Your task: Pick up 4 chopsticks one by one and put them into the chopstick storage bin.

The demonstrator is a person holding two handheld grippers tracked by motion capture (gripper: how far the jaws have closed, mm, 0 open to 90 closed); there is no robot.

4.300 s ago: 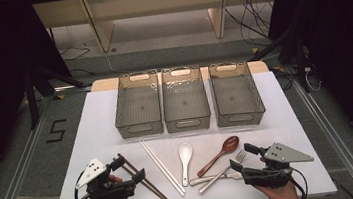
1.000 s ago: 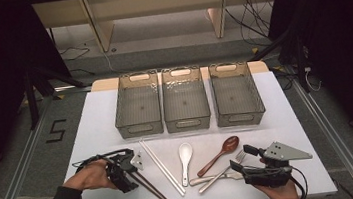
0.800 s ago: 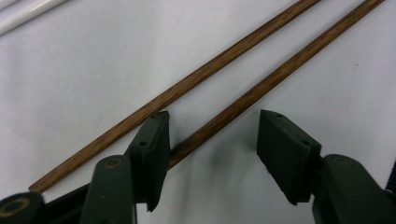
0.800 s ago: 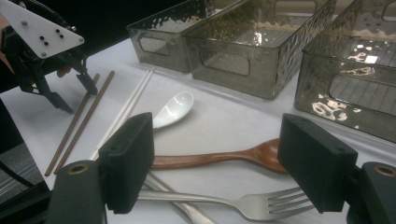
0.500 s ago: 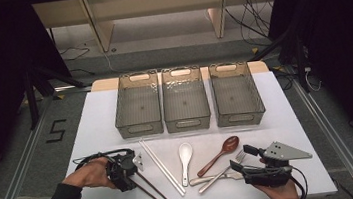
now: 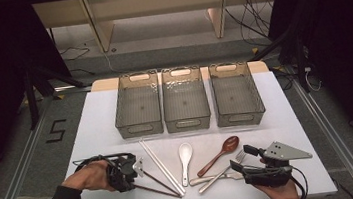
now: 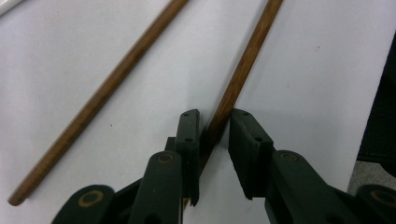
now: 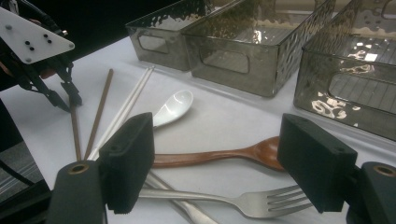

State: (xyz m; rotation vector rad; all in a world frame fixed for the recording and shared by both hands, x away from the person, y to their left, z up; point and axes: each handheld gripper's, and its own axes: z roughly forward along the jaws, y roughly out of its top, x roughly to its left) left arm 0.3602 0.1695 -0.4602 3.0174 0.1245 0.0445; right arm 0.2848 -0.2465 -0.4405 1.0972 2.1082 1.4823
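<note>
White table (image 6: 93, 134) in the high view carries three grey bins (image 6: 184, 98); a "5" (image 6: 56, 130) marks the floor at left. Near the front edge, the left gripper (image 6: 135, 170) meets the brown chopsticks (image 6: 160, 184); the right gripper (image 6: 241, 158) hovers open by the fork (image 6: 223, 170).

Left gripper view: the jaws have just been closing on one chopstick (image 7: 243, 70), one pad touching, the other slightly off.

Right gripper view: wide jaws frame the fork (image 8: 243, 199) and wooden spoon (image 8: 224, 156), holding nothing.

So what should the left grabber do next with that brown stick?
Probably finish squeezing. The left gripper has just been closing, and one brown chopstick lies between its jaws on the table, with a small gap still showing on one side. Then lift.
</note>
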